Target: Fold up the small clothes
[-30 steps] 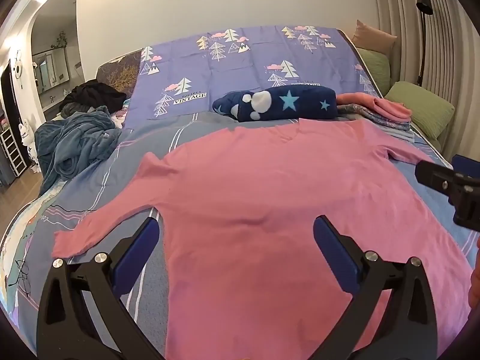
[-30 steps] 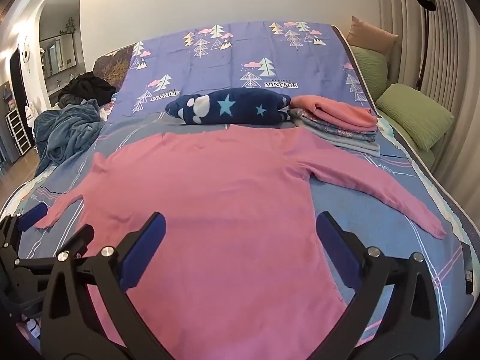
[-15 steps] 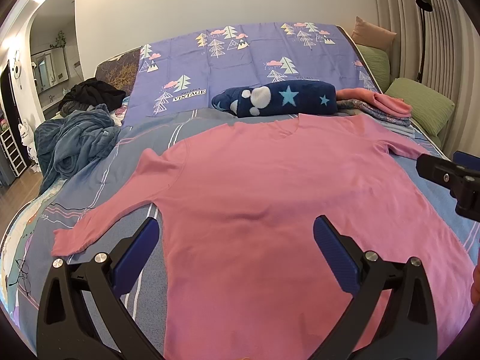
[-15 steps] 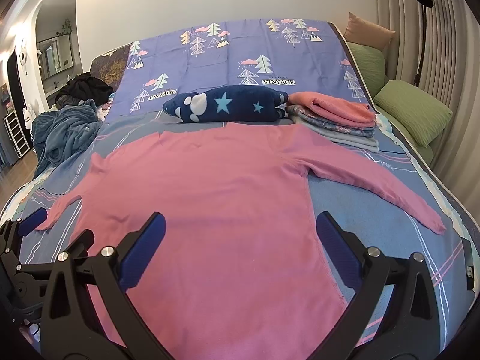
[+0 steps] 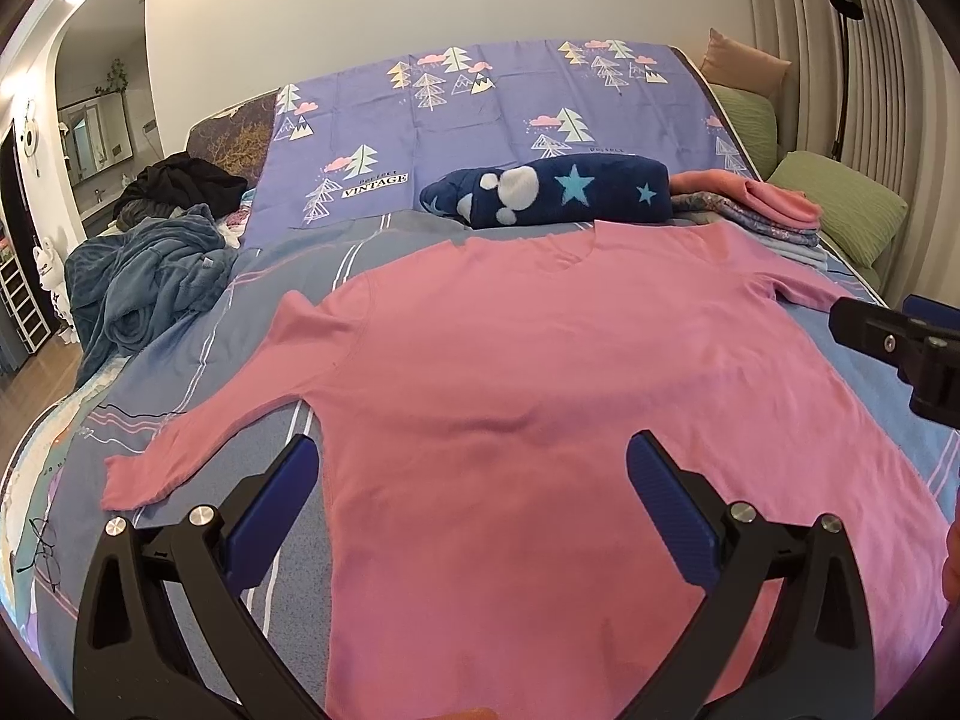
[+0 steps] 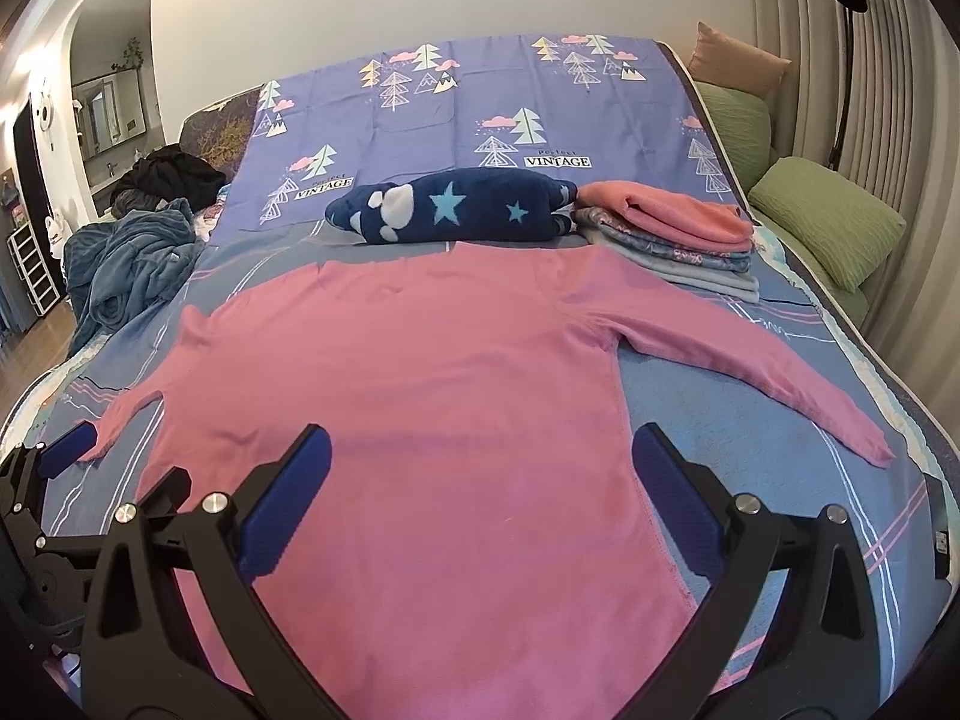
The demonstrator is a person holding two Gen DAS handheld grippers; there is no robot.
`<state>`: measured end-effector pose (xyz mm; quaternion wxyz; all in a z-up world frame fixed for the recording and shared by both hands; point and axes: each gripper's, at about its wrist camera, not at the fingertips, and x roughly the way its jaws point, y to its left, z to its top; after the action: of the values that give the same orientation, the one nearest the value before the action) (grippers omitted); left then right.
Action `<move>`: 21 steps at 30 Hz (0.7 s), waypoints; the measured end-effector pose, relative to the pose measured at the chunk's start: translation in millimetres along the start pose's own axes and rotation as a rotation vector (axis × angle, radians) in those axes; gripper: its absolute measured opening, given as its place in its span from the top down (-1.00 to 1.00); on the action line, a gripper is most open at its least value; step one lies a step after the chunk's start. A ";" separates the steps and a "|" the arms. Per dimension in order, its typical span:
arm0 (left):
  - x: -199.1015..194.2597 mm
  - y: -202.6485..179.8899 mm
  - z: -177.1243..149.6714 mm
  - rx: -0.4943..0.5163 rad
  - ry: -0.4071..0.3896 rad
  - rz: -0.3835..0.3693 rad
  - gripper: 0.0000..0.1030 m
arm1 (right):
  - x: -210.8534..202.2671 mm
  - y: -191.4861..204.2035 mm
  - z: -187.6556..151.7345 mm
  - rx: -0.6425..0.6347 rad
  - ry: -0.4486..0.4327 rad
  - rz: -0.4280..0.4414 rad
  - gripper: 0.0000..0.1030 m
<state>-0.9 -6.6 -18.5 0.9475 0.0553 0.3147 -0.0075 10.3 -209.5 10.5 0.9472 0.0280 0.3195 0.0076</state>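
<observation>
Both cameras sit a little closer to the pink shirt (image 6: 420, 396) than a second ago. It lies flat, sleeves spread, on the bed (image 6: 750, 462) (folded clothes (image 6: 672, 228) beyond). Left gripper (image 5: 468, 504) and right gripper (image 6: 480, 480) hover spread wide, holding nothing.

Bedspread (image 6: 750, 450) bare beside sleeves; star pillow (image 6: 456, 210), folded stack (image 6: 678, 234) block far edge.

The left gripper (image 5: 471, 501) and the right gripper (image 6: 480, 489) are side by side, both with jaws wide apart and empty
</observation>
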 end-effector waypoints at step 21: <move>-1.9 10.1 -0.4 -0.040 -0.034 -0.045 -0.97 | 4.7 2.5 -0.7 0.006 0.017 0.007 -0.96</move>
<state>-2.1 3.4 -16.6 0.9533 0.0290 0.2997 -0.0235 13.6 -206.8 7.3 0.9443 0.0316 0.3274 0.0100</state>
